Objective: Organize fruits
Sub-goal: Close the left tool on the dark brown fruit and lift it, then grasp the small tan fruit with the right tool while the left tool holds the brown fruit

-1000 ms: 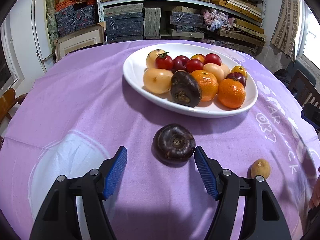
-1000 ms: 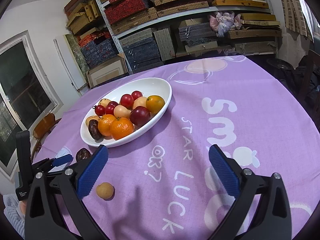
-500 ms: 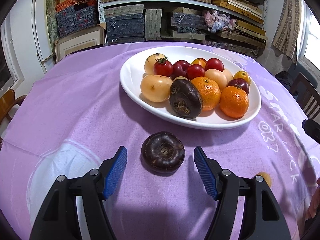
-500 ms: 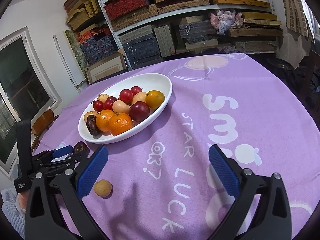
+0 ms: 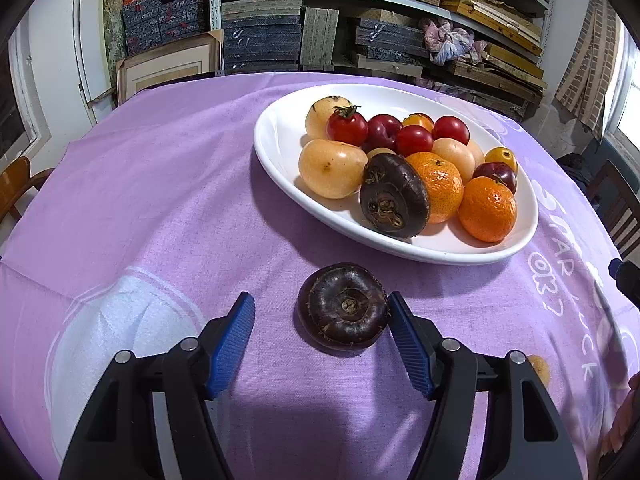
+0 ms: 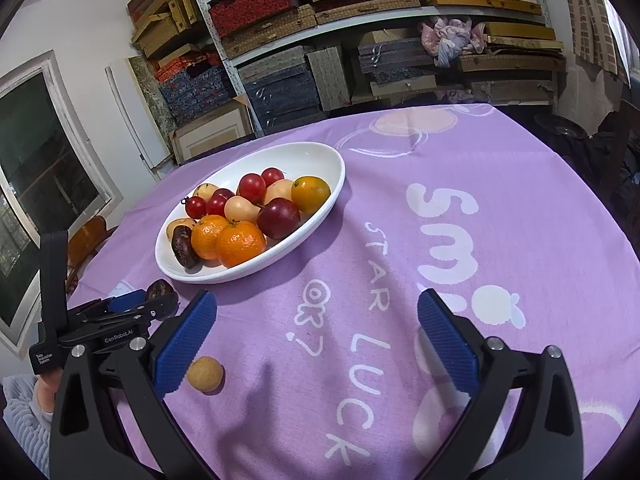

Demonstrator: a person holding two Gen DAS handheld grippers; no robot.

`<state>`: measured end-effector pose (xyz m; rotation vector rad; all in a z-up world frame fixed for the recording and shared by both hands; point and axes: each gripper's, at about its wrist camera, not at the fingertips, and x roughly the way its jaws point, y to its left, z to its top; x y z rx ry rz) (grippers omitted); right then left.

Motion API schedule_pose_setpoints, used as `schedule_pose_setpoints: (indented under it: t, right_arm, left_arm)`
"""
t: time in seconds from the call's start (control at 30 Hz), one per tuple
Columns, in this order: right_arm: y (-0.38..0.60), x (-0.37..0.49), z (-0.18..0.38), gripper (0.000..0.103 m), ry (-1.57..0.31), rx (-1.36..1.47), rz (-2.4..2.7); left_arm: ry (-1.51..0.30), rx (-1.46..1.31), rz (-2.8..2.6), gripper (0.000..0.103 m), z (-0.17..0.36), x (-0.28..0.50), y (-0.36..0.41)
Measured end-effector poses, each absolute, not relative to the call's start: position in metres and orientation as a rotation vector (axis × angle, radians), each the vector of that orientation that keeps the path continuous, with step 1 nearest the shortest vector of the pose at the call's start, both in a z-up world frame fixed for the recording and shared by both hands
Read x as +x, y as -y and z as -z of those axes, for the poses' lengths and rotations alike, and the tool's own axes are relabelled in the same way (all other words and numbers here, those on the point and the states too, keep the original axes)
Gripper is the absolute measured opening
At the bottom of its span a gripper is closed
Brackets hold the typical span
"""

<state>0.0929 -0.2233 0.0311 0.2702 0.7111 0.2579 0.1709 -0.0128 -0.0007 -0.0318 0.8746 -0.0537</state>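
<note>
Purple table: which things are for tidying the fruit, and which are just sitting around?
For the job: dark fruit between the closing left gripper pads, small tan fruit, white bowl.

Just there: shelf boxes, wooden chair.

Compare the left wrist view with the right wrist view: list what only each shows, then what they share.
Only the left wrist view: the left gripper head-on, jaws closing, the loose dark fruit between them, touching only the right-hand pad; the left-hand pad stands clear.

Only the right wrist view: the right gripper open over bare cloth, the "smi" lettering, the window.

Both: the white bowl of fruit, the small tan fruit, the purple tablecloth, the shelves.
</note>
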Motion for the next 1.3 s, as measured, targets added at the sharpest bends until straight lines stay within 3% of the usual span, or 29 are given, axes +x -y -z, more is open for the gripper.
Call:
schedule_pose_setpoints:
  t: [0.1, 0.17, 0.63, 0.9, 0.93, 1.03, 1.23, 1.3]
  right_arm:
    - [0.223, 0.093, -0.031, 0.099, -0.717, 0.270, -0.256]
    - [0.223, 0.094, -0.030, 0.099, -0.721, 0.272, -0.253]
    - [0.214, 0.090, -0.032, 0.099, -0.712, 0.244, -0.314]
    - [0.135, 0.063, -0.032, 0.099, -0.731, -0.088, -0.477]
    - [0.128, 0.061, -0.030, 0.096, -0.738, -0.117, -0.482]
    - [0.114, 0.060, -0.019, 0.061, -0.773, -0.182, -0.504]
    - [0.113, 0.065, -0.010, 0.054, -0.798, -0.175, -0.508]
    - [0.113, 0.065, -0.009, 0.047, -0.809, -0.178, -0.512]
  left_arm:
    - [-0.865, -0.025, 0.085, 0.047, -0.001, 0.170, 0.017]
    - [-0.862, -0.005, 0.085, 0.045, -0.001, 0.170, 0.019]
    - [-0.816, 0.007, 0.053, 0.045, -0.014, 0.132, -0.008]
    - [-0.820, -0.058, 0.037, 0.045, -0.008, 0.108, -0.031]
    - [-0.823, -0.058, 0.039, 0.045, -0.007, 0.108, -0.030]
    - [-0.824, -0.062, 0.050, 0.045, -0.006, 0.107, -0.031]
    - [-0.848, -0.085, 0.070, 0.045, -0.002, 0.110, -0.033]
    - [-0.856, -0.090, 0.074, 0.045, -0.001, 0.111, -0.033]
